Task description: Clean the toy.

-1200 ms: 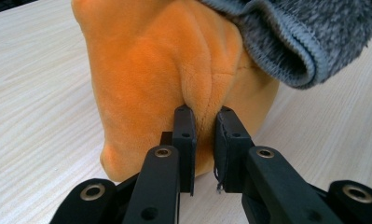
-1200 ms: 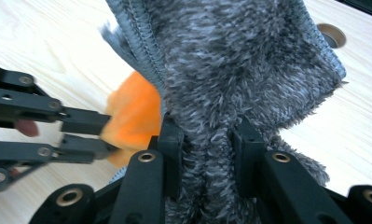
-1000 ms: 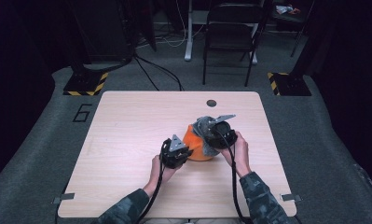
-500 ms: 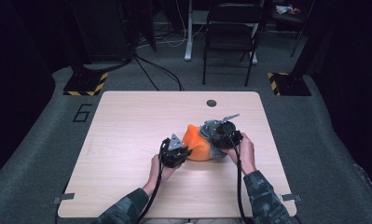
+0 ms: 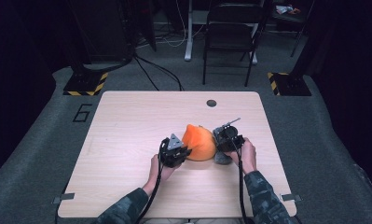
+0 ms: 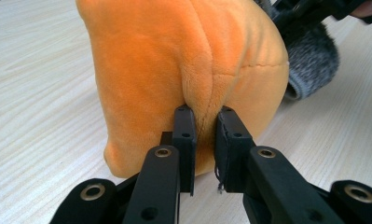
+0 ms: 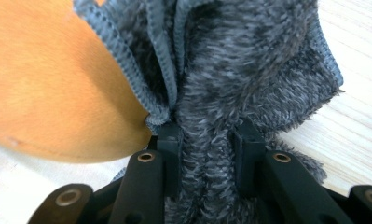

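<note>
An orange plush toy (image 5: 198, 142) rests on the wooden table (image 5: 127, 126), with a fuzzy grey cloth (image 5: 221, 156) partly around its right side. My left gripper (image 5: 186, 151) is shut on a pinched fold of the orange plush (image 6: 193, 70); its pads (image 6: 185, 126) squeeze the fabric. My right gripper (image 5: 219, 142) is shut on a bunched fold of the grey cloth (image 7: 249, 70), with the orange plush (image 7: 58, 93) just to the left of its jaws. The grey cloth (image 6: 312, 60) and the other gripper appear behind the plush in the left gripper view.
A small dark round hole (image 5: 211, 103) sits near the table's far edge. A black chair (image 5: 230, 37) and yellow-black striped bases (image 5: 86, 84) stand on the carpet beyond the table. Bare tabletop lies to the left and far side of the toy.
My right gripper has come down and toward the table's near side with the grey cloth, uncovering more of the orange plush. The left gripper has stayed in place.
</note>
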### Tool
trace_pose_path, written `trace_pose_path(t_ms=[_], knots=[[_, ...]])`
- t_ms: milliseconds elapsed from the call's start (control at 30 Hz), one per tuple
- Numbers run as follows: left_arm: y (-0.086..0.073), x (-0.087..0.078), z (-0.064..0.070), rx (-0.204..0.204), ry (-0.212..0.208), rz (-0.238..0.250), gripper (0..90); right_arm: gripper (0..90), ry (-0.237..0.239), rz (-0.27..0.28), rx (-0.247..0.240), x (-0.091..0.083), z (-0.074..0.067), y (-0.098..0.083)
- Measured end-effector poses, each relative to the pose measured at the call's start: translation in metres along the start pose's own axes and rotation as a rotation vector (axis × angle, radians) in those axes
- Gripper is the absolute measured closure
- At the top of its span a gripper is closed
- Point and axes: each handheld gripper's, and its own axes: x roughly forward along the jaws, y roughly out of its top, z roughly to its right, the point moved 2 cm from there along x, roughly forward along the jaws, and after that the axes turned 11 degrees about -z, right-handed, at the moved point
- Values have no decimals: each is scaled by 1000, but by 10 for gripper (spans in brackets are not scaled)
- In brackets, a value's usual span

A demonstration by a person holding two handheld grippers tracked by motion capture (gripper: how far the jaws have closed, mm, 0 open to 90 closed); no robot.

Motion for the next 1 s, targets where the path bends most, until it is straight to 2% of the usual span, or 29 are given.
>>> trace_pose_path(t_ms=[67,167,200,233,300,400,533,633,700,767,900,1000], knots=[[0,-1,2,6,-12,0,791,692,-22,-16,-4,6,0,0],[1,-1,4,32,4,1,792,691,-49,-51,-17,13,2,-2],[1,-1,3,31,0,-5,792,691,-36,-60,-5,14,4,-3],[1,-1,2,27,-1,-4,792,692,-30,-61,3,14,6,-3],[0,0,1,15,-3,1,793,692,-52,-57,0,12,7,-3],[0,-1,1,24,-1,1,792,692,-69,-40,-2,3,8,-1],[0,-1,2,40,-5,3,790,694,-64,33,1,-22,7,3],[0,-1,3,45,-7,11,788,694,-41,116,-16,-43,2,6],[0,-1,4,48,-10,8,788,694,-7,161,-37,-53,-6,7],[0,0,5,51,-9,11,787,694,23,196,-61,-58,-15,9],[1,0,5,56,-6,16,787,694,16,245,-98,-64,-33,13],[1,-1,7,65,-15,10,786,694,60,280,-105,-69,-40,15]])
